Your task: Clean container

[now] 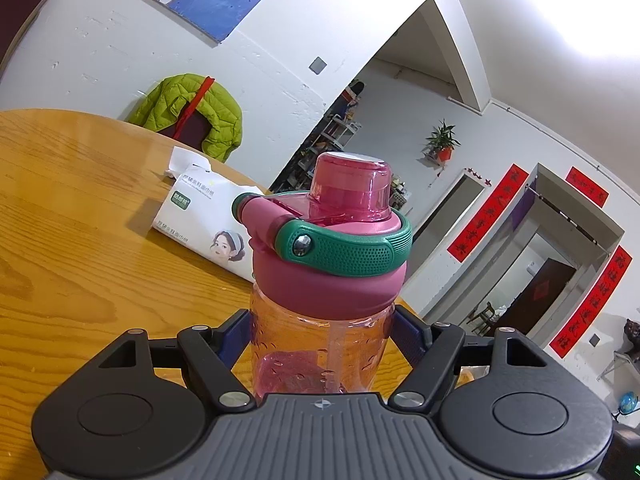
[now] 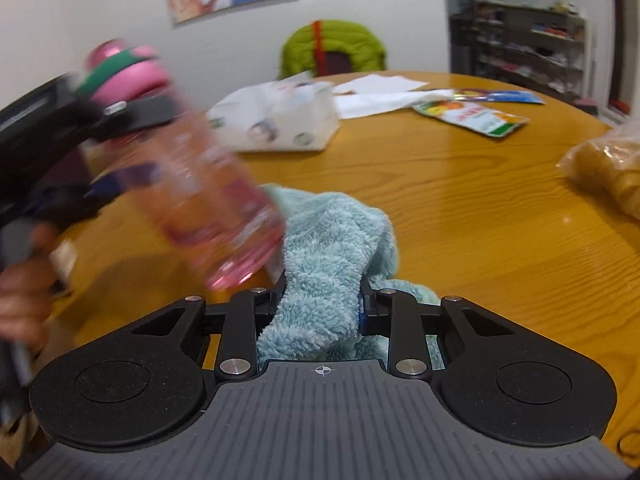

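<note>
Bottle (image 1: 320,320), a clear pink plastic cylinder with a dimpled wall, sits clamped between the two fingers of the left gripper (image 1: 320,332), whose jaws are closed against its sides just below the lid. From the right wrist view it appears blurred at about 9 o'clock, lifted off the table and tilted, base pointing toward the right gripper (image 2: 320,300). That gripper's jaws are pinched on a fluffy pale blue towel (image 2: 332,248), which bulges up at 12 o'clock between them and touches the bottle's base. A matte pink screw lid (image 1: 328,280) tops the bottle, with a clear pink dome cap (image 1: 350,188) and a green textured carry loop (image 1: 348,250). Beyond it, at 10 o'clock in the left view, lies a soft white pack of tissues (image 1: 200,208) on the round, glossy wooden table (image 1: 60,220). Likely risks: the smooth plastic could twist or slip in the left grip if the towel pushes hard on the base, and the loose towel could slide out of its pinch. A green puffer jacket (image 1: 192,116) hangs over a chair behind.
</note>
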`<state>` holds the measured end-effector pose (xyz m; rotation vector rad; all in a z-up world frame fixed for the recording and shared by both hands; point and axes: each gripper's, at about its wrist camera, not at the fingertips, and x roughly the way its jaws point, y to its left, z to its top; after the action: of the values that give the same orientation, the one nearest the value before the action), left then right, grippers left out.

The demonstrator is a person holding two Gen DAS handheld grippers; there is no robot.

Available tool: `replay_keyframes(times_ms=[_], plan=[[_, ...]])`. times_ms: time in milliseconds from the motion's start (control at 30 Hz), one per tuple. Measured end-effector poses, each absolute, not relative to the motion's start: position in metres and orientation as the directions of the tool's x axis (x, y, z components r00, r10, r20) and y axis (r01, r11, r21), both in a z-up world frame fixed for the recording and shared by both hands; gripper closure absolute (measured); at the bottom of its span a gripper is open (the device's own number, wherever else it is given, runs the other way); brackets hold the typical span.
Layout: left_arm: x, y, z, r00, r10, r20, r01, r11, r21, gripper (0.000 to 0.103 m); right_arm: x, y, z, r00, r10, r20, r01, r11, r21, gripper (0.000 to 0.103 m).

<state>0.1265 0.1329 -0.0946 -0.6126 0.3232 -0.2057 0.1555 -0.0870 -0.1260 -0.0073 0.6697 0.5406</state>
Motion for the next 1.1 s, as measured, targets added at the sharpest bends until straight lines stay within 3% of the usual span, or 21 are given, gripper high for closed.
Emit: replay_keyframes(times_ms=[167,367,867,1100], plan=[[0.127,0.132,-0.095,0.93,-0.282,-0.235,0.095,0.802,-0.59,0.03,0.126,-0.08,-0.124,0.521,0.614,-0.593,-0.632,0.745,0.216,0.074],[0.128,0.133,-0.096,0.93,-0.285,-0.233,0.097,0.8,-0.592,0.03,0.161,-0.093,-0.127,0.639,0.491,-0.592,-0.5,0.85,0.165,0.074],[0.129,0.139,-0.097,0.933,-0.263,-0.245,0.064,0.793,-0.606,0.031,0.127,-0.07,-0.109,0.392,0.713,-0.581,-0.675,0.652,0.344,0.074],[0.129,0.137,-0.095,0.934,-0.257,-0.247,0.069,0.81,-0.583,0.032,0.15,-0.091,-0.112,0.515,0.618,-0.593,-0.572,0.764,0.299,0.075]])
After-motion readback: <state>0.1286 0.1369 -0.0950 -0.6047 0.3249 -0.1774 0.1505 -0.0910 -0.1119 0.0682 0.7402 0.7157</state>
